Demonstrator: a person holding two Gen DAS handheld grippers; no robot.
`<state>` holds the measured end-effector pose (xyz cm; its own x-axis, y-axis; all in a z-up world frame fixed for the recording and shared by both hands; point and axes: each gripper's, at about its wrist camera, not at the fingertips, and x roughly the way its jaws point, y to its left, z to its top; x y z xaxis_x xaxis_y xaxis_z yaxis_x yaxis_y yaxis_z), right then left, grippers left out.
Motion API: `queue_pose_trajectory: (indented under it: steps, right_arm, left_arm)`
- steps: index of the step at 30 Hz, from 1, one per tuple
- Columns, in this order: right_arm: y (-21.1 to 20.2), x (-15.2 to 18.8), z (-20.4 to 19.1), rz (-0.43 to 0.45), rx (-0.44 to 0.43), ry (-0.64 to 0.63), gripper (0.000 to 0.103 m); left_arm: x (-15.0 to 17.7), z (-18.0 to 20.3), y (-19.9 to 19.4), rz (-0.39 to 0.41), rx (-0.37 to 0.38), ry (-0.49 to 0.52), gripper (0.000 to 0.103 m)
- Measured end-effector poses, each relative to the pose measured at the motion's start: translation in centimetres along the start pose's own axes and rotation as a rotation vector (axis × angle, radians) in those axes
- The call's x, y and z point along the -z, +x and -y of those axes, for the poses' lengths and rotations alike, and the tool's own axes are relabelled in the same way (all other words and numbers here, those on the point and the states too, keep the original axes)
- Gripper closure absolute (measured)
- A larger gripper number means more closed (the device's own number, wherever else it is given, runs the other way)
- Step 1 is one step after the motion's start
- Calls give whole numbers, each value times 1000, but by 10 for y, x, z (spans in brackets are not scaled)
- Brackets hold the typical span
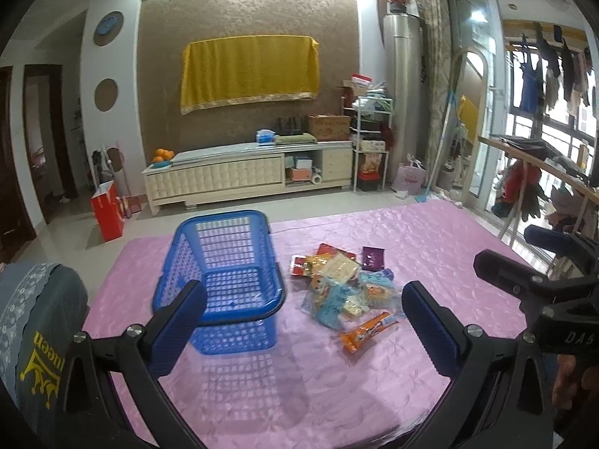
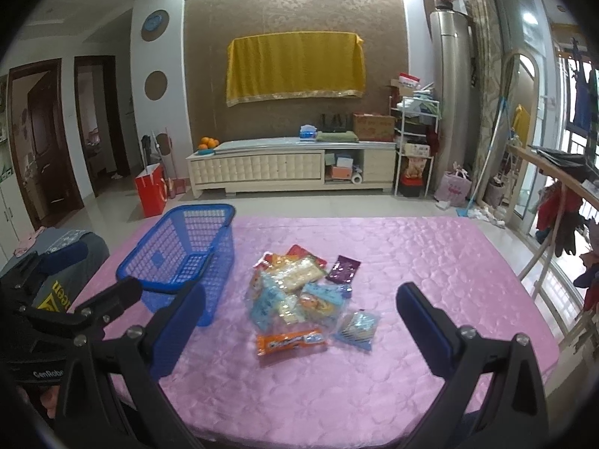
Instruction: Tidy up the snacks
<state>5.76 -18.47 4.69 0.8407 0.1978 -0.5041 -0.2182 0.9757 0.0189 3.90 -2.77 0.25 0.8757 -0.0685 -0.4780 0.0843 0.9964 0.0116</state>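
A pile of snack packets [image 1: 338, 284] [image 2: 295, 292] lies in the middle of the pink table [image 1: 430, 247] [image 2: 430, 262]. An orange packet [image 1: 368, 331] [image 2: 290, 342] is nearest me, a purple one [image 1: 373, 258] [image 2: 342, 268] at the far right of the pile. An empty blue plastic basket [image 1: 224, 280] [image 2: 183, 254] stands left of the pile. My left gripper [image 1: 303, 327] is open, held above the near table with the basket's near wall behind its left finger. My right gripper [image 2: 299, 331] is open in front of the pile, empty.
A chair back with grey cloth [image 1: 33, 321] [image 2: 71, 258] stands at the table's left side. Beyond the far table edge is floor, a red bag [image 1: 108, 209] and a cream TV cabinet [image 1: 247, 174]. A drying rack [image 2: 554, 202] stands right of the table.
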Motion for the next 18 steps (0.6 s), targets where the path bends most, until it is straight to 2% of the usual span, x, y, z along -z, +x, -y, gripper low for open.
queue_pose_trajectory:
  steps: [5,10,11,14,15,18]
  right_arm:
    - [16,0,28,-29,40,23,0]
    - [45,7,55,-94,58,46,0]
    - [51,9,59,-107,57,51,0]
    - [72,18,72,-164,35,64,5]
    - [82,22,76,-188,19,66,8]
    - [100,30,80,-244,-33,53,9]
  left_arm:
    - [-8,18,34,-48,49,33,0]
    - [-7,38,68,-91,79,78,0]
    - [-5,42,75,-105,90,91,4]
    - [2,55,101,-170,97,126,16]
    - [4,58,109,-191,104,132,16]
    - [11,65,129,-239,111,140,16]
